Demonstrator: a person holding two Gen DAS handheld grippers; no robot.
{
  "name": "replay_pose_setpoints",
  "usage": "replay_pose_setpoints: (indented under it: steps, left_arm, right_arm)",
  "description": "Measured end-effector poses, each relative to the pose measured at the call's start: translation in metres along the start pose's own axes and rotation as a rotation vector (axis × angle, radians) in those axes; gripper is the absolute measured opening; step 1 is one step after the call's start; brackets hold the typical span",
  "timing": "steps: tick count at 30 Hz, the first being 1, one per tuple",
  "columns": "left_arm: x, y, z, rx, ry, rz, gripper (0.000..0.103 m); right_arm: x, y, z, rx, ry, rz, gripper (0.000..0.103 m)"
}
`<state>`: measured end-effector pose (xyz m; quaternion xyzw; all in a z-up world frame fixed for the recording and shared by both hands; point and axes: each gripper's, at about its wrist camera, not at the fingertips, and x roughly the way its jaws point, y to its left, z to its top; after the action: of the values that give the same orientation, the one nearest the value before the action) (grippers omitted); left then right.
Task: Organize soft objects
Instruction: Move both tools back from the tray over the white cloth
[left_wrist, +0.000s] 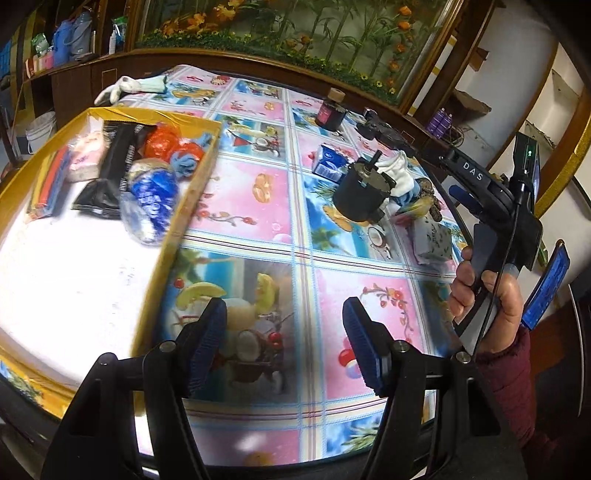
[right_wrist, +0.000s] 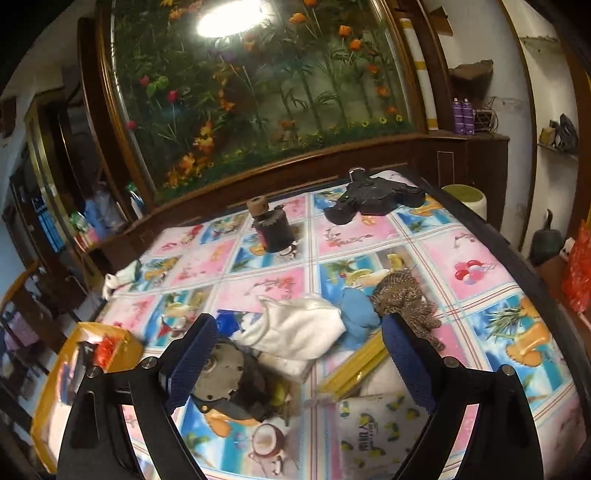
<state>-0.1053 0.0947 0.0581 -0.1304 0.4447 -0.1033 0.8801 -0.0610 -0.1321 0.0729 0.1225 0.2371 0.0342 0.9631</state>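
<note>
Right gripper (right_wrist: 299, 363) gapes wide and empty above the white cloth (right_wrist: 295, 328), centre frame. The hard motor (right_wrist: 225, 380) at its left pad could get pinched along. Left gripper (left_wrist: 284, 343), half-open, holds nothing beside the box (left_wrist: 192, 192).

Black motor (left_wrist: 360, 192) near table centre; dark jar (right_wrist: 273, 232) and black gadget (right_wrist: 373, 199) at far edge
</note>
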Motion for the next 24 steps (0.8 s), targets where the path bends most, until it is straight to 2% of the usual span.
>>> replay_pose_setpoints:
  steps: [8, 18, 24]
  left_arm:
    - [0.004, -0.008, -0.005, 0.015, 0.025, -0.010, 0.064]
    - [-0.014, 0.010, -0.011, -0.030, -0.002, -0.032, 0.064]
    - [-0.019, 0.012, -0.012, -0.036, -0.014, -0.039, 0.064]
  right_arm:
    - [-0.004, -0.007, 0.000, 0.027, 0.031, 0.009, 0.091]
    - [0.000, 0.003, -0.008, -0.035, 0.012, -0.082, 0.091]
    - [0.006, 0.004, -0.012, -0.045, 0.025, -0.105, 0.091]
